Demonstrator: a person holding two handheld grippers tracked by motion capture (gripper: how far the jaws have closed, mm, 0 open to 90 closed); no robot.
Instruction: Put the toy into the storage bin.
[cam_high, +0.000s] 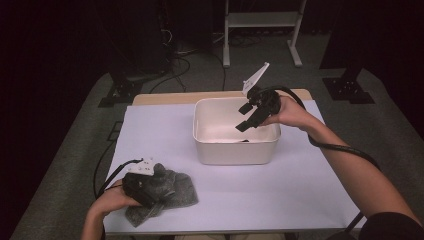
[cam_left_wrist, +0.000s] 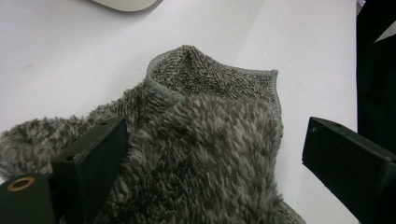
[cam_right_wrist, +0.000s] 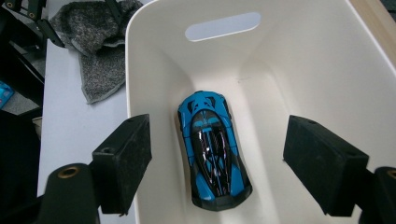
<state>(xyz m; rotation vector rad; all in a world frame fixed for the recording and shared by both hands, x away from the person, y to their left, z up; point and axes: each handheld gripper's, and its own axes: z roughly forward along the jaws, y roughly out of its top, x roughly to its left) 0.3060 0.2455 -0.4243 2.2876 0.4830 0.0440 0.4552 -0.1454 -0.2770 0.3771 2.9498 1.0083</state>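
A blue and black toy car lies on the floor of a white plastic bin at the middle of the table. My right gripper hangs over the bin's right side, tilted down into it. In the right gripper view its jaws stand open, wide apart above the car and holding nothing. A grey fluffy towel lies crumpled at the near left. My left gripper rests on the towel. Its jaws are open, the left one against the pile and the right one clear of it.
The table carries a pale lavender cover, with a wooden edge showing at the back. A white metal stand is on the dark floor behind the table. Cables trail from both grippers.
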